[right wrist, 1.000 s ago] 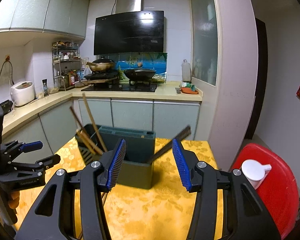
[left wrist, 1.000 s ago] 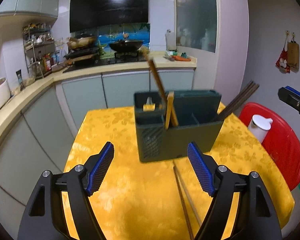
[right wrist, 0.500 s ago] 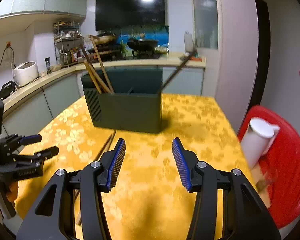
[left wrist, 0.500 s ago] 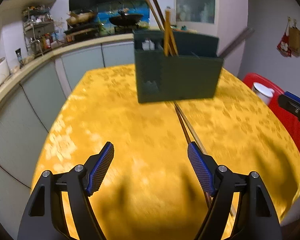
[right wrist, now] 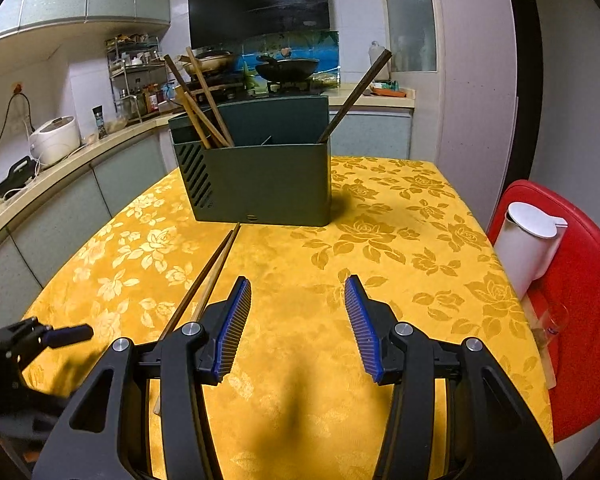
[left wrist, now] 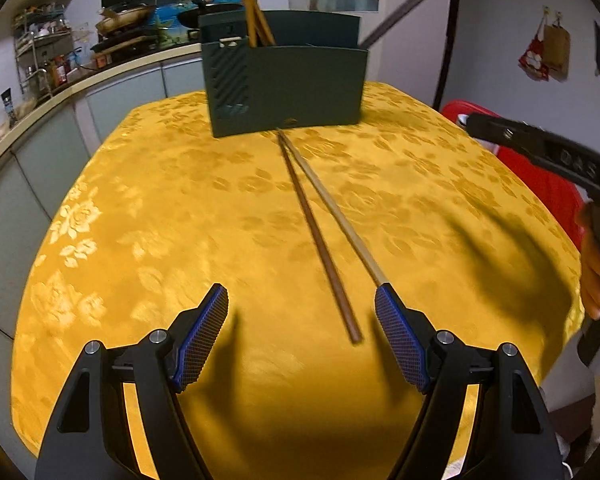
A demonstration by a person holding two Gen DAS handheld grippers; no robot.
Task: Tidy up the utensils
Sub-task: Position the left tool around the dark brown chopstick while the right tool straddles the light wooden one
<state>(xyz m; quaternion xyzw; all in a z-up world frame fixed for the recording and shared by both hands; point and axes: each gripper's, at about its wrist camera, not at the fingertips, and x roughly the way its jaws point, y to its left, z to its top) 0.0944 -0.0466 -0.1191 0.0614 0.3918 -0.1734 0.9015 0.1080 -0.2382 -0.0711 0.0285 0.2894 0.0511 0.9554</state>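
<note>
Yellow floral cloth (left wrist: 148,208) over the counter, seen across both wrist views. At far left of the left wrist view, kitchen worktop with a rack (left wrist: 40,52) of bottles and pans on a stove (left wrist: 128,20). Left hand-held gripper (left wrist: 301,336) low over the cloth, jaws wide apart, nothing between the blue pads (left wrist: 200,340). Dark chopstick (left wrist: 320,240) on the cloth, near end lying inside the gap of the left hand-held gripper, nearer its right pad but apart from it. Light chopstick (left wrist: 336,208) just beside it to the right, near end hidden behind the tip of the right pad; touching or not, cannot tell. Far ends of both close together at the foot of the green holder (left wrist: 292,88), upright at the far side of the cloth. Brown chopsticks (left wrist: 252,12) standing in the holder's left compartment, dark ones (left wrist: 392,16) leaning out of the right end.

In the right wrist view, same two chopsticks left of the right hand-held gripper (right wrist: 298,324), running under its left arm, outside the gap. Right hand-held gripper partly open, nothing between its pads, only bare cloth. Part of the other hand-held gripper visible at far left edge. White jug (right wrist: 524,244) on a red stool (right wrist: 580,320) at far right, off the counter.
</note>
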